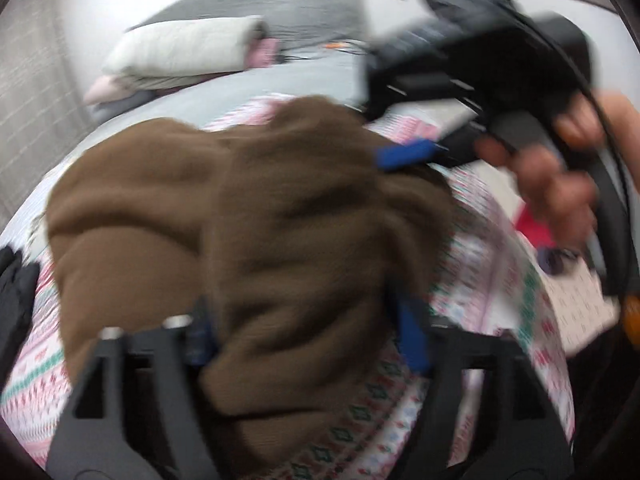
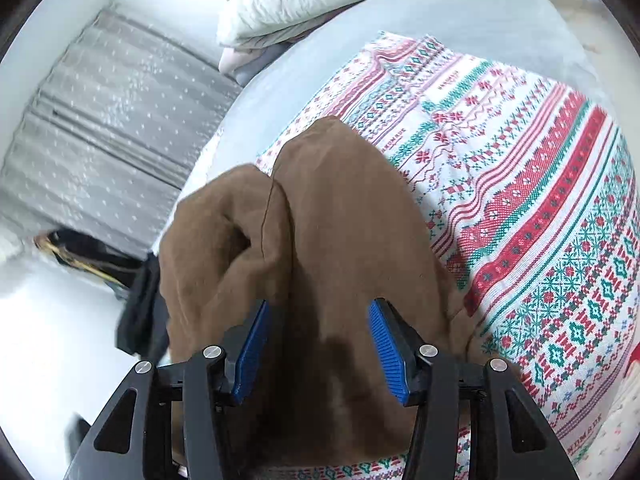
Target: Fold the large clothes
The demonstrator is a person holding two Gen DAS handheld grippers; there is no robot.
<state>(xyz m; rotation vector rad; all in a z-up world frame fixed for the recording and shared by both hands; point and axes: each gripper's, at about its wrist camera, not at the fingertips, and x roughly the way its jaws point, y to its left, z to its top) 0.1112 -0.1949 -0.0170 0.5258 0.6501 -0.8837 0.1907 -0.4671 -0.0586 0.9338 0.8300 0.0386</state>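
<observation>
Brown garment (image 2: 320,248) bunched on patterned blanket (image 2: 540,208) | grey bed (image 2: 460,12), curtain (image 2: 100,120) | both hand-held grippers (image 1: 308,332) (image 2: 316,344) clamp garment

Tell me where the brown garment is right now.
The brown garment lies bunched on the patterned blanket in both views, between the pads of the left claw and right claw.

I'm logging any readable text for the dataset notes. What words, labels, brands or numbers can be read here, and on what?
Nothing can be read for certain.
Patterned blanket: small woven rows of what look like letters run along some white bands, too small and distorted to read.
Brown garment: no label or print visible.
Right gripper body: no readable marking, only a green light; the left wrist view is motion-blurred.
</observation>
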